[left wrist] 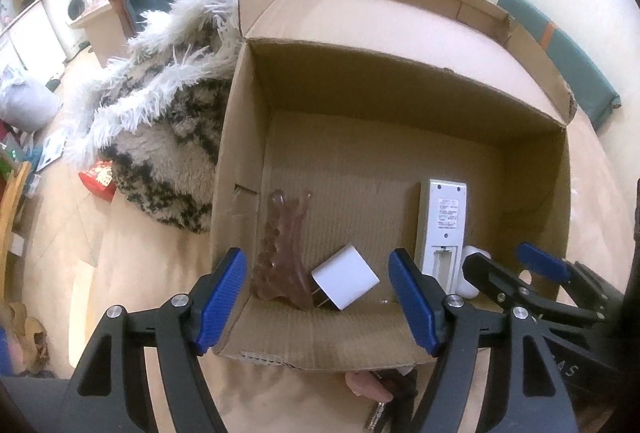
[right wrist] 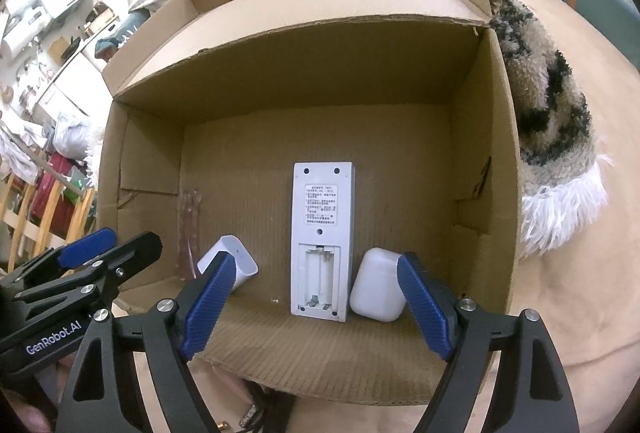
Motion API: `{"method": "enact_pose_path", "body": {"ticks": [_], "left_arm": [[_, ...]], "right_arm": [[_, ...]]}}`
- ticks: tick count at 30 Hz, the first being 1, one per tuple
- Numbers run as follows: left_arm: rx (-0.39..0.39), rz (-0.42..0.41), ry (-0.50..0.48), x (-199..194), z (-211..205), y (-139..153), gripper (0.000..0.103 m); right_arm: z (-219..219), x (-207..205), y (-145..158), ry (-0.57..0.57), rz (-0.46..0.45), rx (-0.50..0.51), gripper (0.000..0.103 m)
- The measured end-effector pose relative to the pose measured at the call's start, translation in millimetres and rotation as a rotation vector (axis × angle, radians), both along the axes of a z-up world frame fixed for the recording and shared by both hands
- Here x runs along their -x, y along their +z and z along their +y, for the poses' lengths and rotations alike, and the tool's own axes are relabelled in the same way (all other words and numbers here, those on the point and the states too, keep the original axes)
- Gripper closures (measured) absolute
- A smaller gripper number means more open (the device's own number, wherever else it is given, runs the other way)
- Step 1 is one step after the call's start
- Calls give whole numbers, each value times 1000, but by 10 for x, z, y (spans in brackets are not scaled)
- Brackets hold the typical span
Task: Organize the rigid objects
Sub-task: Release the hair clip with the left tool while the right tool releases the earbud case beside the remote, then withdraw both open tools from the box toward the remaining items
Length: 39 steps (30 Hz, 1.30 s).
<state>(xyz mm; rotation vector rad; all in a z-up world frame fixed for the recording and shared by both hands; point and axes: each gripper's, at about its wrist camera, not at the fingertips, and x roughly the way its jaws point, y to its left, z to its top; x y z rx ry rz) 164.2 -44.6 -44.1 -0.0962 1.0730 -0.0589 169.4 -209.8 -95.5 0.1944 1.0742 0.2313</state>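
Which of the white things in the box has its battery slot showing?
The long remote, lying face down mid-box with its cover missing. The plug adapter and rounded earbud case beside it are plain and closed.

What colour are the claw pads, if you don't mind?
Blue pads on black arms, clearest in the right wrist view.

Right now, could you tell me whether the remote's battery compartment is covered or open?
Open. The remote lies back-up in the cardboard box, and its battery compartment has no cover: the bare bay and contact springs show, with no batteries inside.
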Motion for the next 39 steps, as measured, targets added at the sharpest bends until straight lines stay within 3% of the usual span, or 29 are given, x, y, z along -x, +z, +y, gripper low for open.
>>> {"method": "enact_pose_path", "body": {"ticks": [4,13,22,27,39], "left_arm": [[21,-11,7,44,30,79,32],[-45,-43,-10,177,51,278,32],[-59,-12,11,478,254,304,32],[-68,19,31,692,428,233,32],[-43,110,83,1045,695,-104,32]], "right_arm": [[-13,20,33,-4,-9,1,15],[-84,115,163,-29,-40,-4,15],[-189,348,312,-50,-66,-10,15],[-221,541,349,-57,-65,-17,15],[-54,1082,115,-38,35,-40,15]]}}
